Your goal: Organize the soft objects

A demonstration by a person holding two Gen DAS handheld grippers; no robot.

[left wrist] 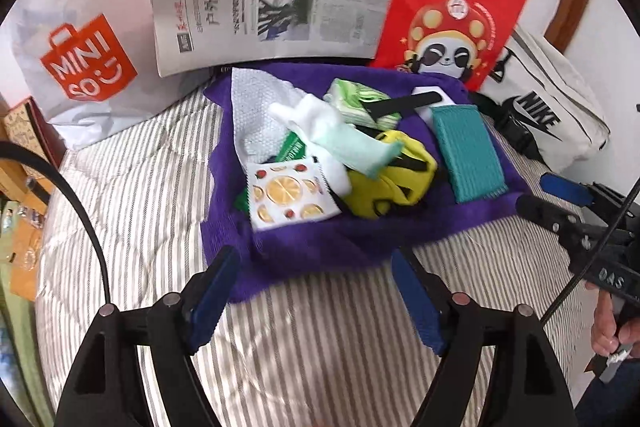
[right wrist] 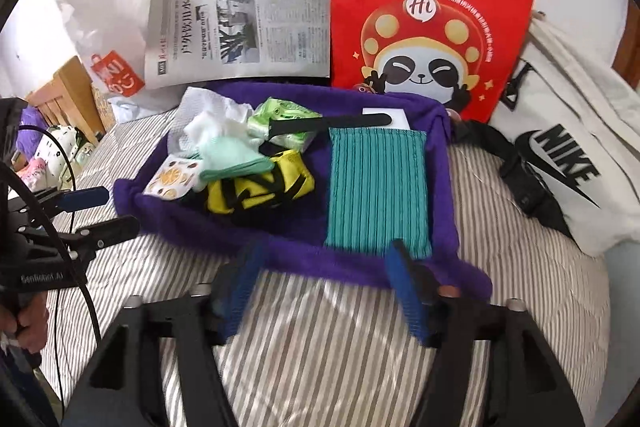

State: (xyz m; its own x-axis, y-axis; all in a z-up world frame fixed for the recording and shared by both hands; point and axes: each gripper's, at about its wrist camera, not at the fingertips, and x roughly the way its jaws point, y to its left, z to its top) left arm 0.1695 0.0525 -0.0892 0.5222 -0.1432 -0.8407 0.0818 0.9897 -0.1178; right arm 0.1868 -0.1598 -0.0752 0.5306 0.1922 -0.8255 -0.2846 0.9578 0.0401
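Left gripper (left wrist: 316,291) and right gripper (right wrist: 324,287) both spread wide, nothing between pads — poised over striped bedding (right wrist: 320,347). Soft items heaped on purple towel (right wrist: 380,267) just ahead.

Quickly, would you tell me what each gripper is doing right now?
Left gripper: open, holding nothing.
Right gripper: open, holding nothing.

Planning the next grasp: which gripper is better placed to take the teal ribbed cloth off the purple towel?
Right, probably. The right gripper hangs open just before the teal ribbed cloth on the purple towel. The left gripper, also open, faces the towel's other end.
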